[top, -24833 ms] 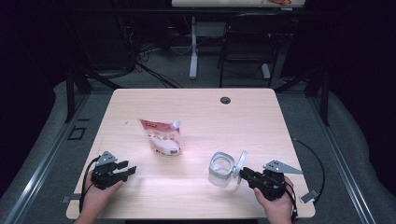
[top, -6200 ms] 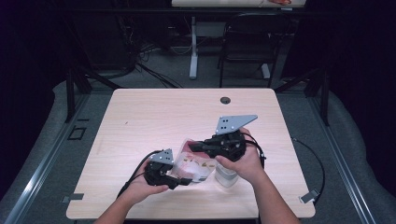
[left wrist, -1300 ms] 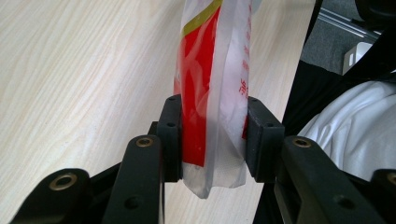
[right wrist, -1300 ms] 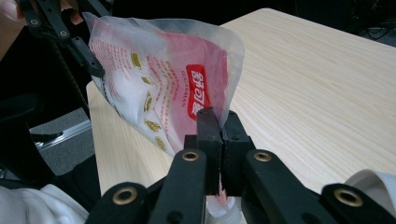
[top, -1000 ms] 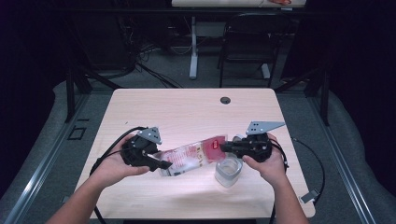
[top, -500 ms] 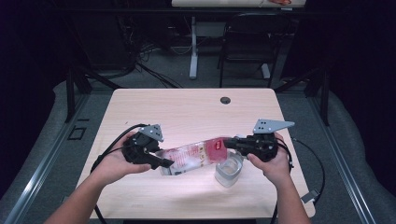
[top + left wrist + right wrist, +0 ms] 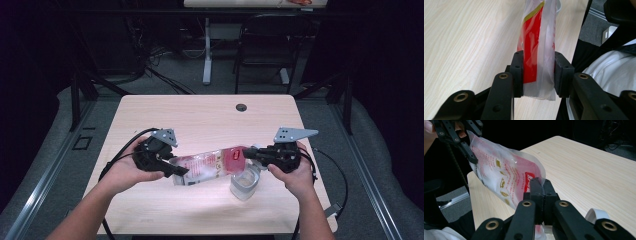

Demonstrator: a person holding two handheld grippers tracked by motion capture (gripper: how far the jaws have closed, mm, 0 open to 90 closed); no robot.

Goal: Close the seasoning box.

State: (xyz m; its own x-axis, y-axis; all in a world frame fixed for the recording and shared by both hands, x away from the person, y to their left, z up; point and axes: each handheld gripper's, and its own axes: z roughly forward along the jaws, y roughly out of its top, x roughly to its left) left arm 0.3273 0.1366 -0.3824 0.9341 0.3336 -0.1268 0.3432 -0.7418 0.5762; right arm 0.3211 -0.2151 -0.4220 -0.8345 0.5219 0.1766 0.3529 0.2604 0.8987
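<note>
1. High view has you holding the pouch (image 7: 212, 165) stretched between both grippers, lifted off the bench (image 7: 200, 115) near its front edge, over the clear container (image 7: 245, 184) that stands on the bench toward the front right corner.
2. Your left gripper (image 7: 538, 75) is clamped across one end of the pouch, the film bulging between its pads; its jaws have just been closing a little further.
3. Your right gripper (image 7: 540, 195) is pinched tight on the other end, by the red label; its jaws have just been closing fully onto the thin film.
4. Risk: pull the two ends apart unevenly and the film may tear suddenly, spilling the contents beside the container, not in it.
5. Risk: the slick film could slip from the left jaws, dropping that end onto the bench.
6. Risk: your right hand (image 7: 295, 175) sits just beside the container; a jerk could knock it over.
</note>
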